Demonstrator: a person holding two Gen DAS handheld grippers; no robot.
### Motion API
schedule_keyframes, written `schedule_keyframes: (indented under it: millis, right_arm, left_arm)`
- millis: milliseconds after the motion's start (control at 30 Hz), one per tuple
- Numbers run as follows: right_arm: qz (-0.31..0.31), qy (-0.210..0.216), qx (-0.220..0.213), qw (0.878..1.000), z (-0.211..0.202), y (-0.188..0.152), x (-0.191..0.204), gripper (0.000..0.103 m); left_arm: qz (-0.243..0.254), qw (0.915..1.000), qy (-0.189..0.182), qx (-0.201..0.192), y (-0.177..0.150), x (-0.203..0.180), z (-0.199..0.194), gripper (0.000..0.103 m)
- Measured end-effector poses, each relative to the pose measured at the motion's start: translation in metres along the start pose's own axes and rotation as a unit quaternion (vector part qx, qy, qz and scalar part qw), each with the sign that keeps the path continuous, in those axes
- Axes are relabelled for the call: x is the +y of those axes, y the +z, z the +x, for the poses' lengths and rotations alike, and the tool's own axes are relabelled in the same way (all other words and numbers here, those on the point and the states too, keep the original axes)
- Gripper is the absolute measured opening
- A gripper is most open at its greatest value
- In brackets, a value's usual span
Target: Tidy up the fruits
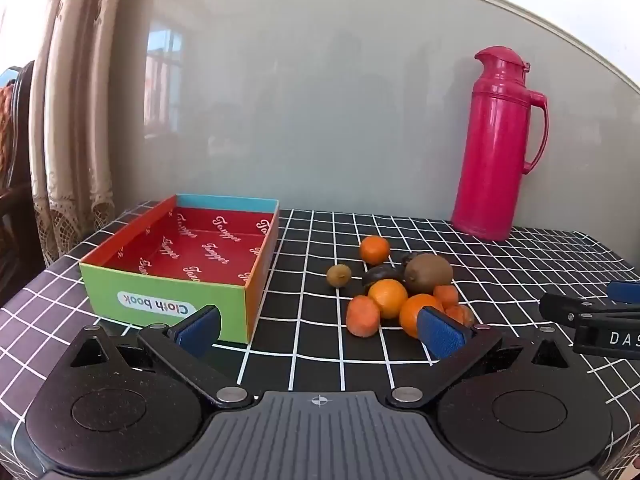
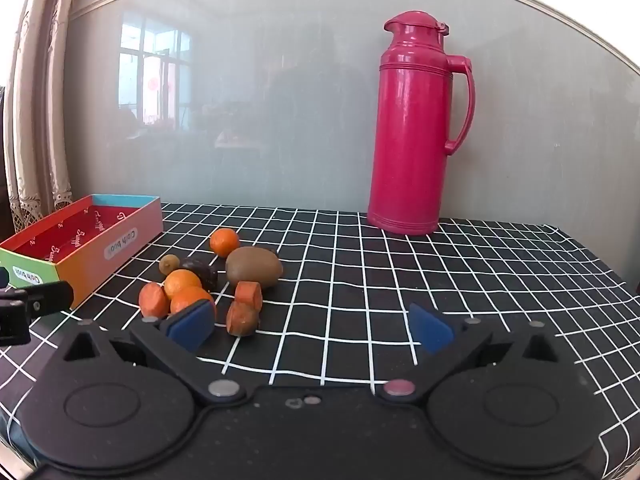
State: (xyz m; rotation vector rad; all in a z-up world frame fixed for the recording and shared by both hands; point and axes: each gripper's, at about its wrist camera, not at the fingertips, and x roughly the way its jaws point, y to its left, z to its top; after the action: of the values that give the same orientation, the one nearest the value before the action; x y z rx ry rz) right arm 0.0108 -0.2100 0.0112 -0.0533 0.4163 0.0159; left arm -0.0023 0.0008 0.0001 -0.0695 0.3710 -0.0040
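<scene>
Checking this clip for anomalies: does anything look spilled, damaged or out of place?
Nothing spilled or damaged. The fruits lie in a loose heap on the checked cloth, none yet in the box. The pink flask stands upright.

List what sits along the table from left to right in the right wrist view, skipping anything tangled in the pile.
Colourful open box → small green fruit → lone orange at the back → large kiwi → pink thermos.

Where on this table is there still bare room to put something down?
The box is empty inside. Bare checked cloth lies right of the fruit pile, in front of the pink flask. A narrower strip separates box and fruit. The pile itself is crowded, pieces touching.
</scene>
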Motion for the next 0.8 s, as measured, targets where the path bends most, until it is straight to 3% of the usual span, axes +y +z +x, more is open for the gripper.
schedule_keyframes:
  millis: [67,167,800]
  right_arm:
    - [0.002,0.001,-0.001,1.000,0.000,0.000,0.000,0.103]
    - [0.001,0.001,-0.002,1.000,0.000,0.000,0.000,0.103]
    - [-0.002,-0.001,-0.002,1.000,0.001,-0.001,0.001,0.103]
  left_arm:
    - [-0.008,0.9999,-0.006,-0.008,-0.006,0.006,-0.003,0.103]
    - [-0.006,0.9997,0.003,0.022,-0.005,0.005,0.008,0.103]
    - [-0.001,0.9994,0.016,0.029,-0.001,0.000,0.005,0.103]
